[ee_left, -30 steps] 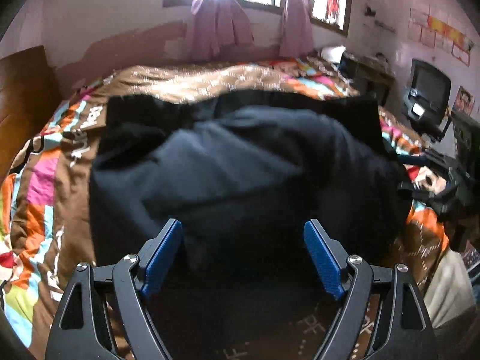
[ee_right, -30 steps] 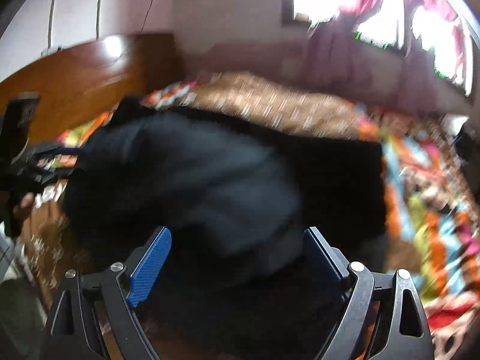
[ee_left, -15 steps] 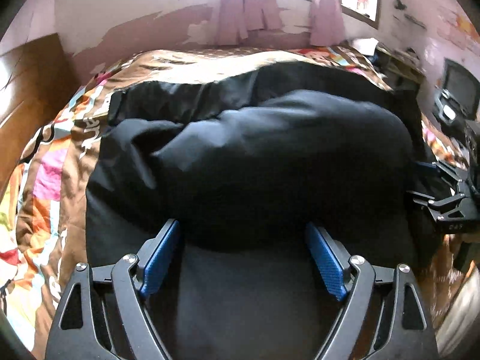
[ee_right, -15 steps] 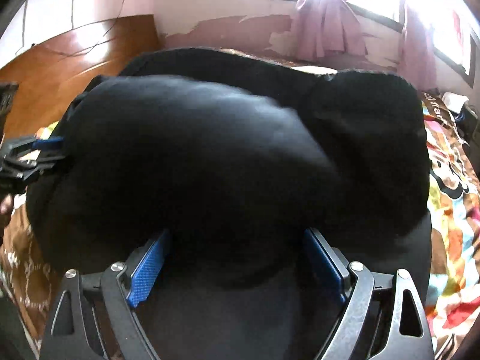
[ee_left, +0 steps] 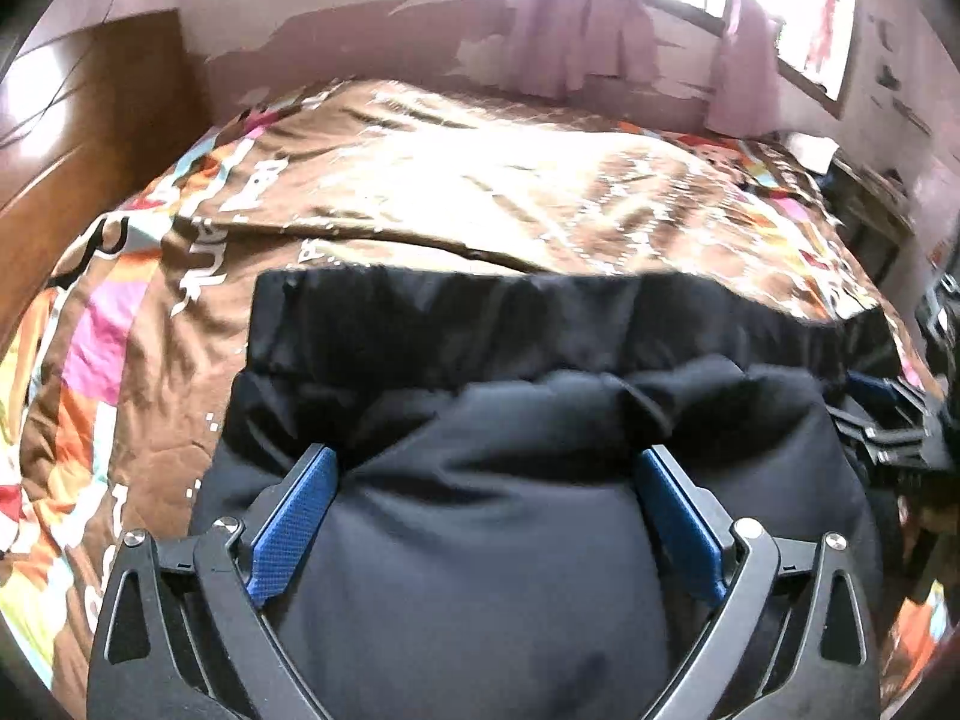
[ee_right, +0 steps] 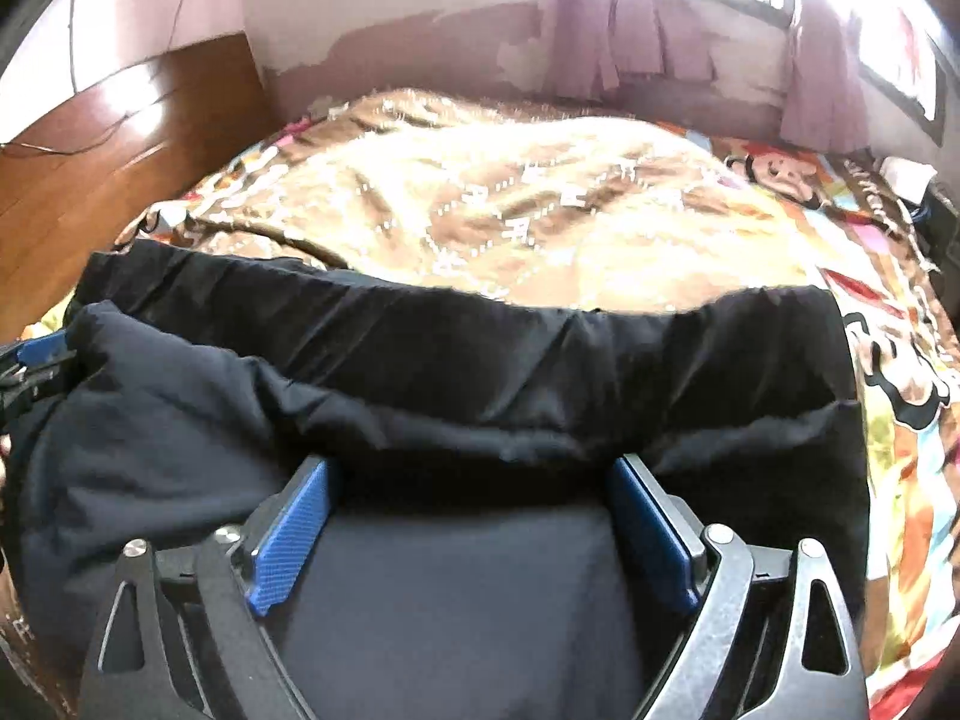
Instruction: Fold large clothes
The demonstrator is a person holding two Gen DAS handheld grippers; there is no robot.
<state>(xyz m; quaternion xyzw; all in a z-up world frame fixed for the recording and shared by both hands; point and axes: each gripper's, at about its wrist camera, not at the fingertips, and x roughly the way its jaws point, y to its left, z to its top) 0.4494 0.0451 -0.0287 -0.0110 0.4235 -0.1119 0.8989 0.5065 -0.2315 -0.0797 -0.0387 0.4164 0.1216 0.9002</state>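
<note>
Garment (ee_left: 480, 540), black, lower frame on bed (ee_left: 480, 180): one fold laid over; left gripper (ee_left: 486, 492) and right gripper (ee_right: 468, 498) both spread wide, clamping nothing; further folds left.

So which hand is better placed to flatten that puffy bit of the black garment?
Left, probably. The left gripper sits right beside the puffy corner; the right gripper is over flatter cloth.

- You have the bed (ee_left: 456, 180) ahead of both sets of jaws, covered by a brown bedspread (ee_right: 516, 210) with bright cartoon patches along its edges.
- The black garment (ee_left: 540, 330) lies directly on that bedspread; its straight far edge runs across just beyond your jaws, and its bunched layer fills the gap between them.
</note>
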